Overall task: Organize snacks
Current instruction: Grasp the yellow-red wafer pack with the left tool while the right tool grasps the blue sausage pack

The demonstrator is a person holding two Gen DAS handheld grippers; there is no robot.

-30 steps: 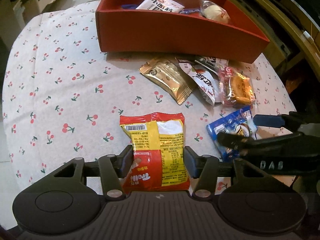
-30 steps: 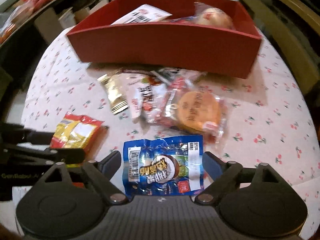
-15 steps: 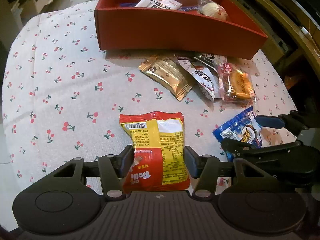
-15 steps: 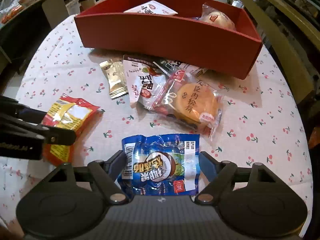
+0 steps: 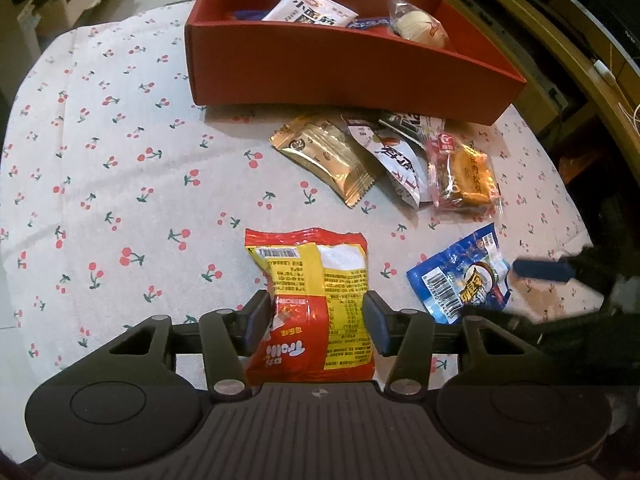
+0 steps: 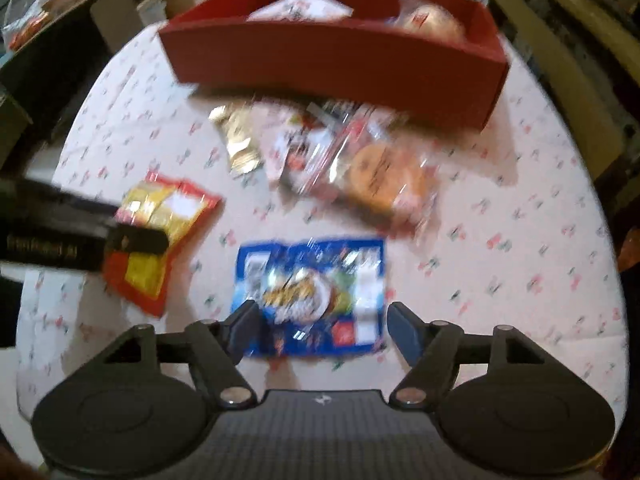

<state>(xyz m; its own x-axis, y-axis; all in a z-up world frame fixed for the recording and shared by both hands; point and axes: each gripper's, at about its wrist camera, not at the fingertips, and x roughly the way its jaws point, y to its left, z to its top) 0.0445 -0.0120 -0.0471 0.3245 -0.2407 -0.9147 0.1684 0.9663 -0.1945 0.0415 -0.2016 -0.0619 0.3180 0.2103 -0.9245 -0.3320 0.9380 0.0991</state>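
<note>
A red-and-yellow snack bag (image 5: 316,300) sits between the fingers of my left gripper (image 5: 316,320), which is shut on its sides; it also shows in the right wrist view (image 6: 160,236). A blue snack packet (image 6: 312,292) lies on the cherry-print cloth between the jaws of my right gripper (image 6: 320,328), which is open with gaps on both sides; the packet also shows in the left wrist view (image 5: 460,276). The red box (image 5: 340,68) at the back holds a white packet (image 5: 312,8) and a wrapped bun (image 5: 420,24).
A gold packet (image 5: 328,160), a white-and-red packet (image 5: 400,160) and a wrapped orange cake (image 5: 464,180) lie in front of the box. The red box also shows in the right wrist view (image 6: 332,56). Shelves and furniture surround the table.
The right gripper has lifted and pulled back from the blue packet, and its view is now blurred. The left gripper stays shut on the red-and-yellow bag, raised slightly.
</note>
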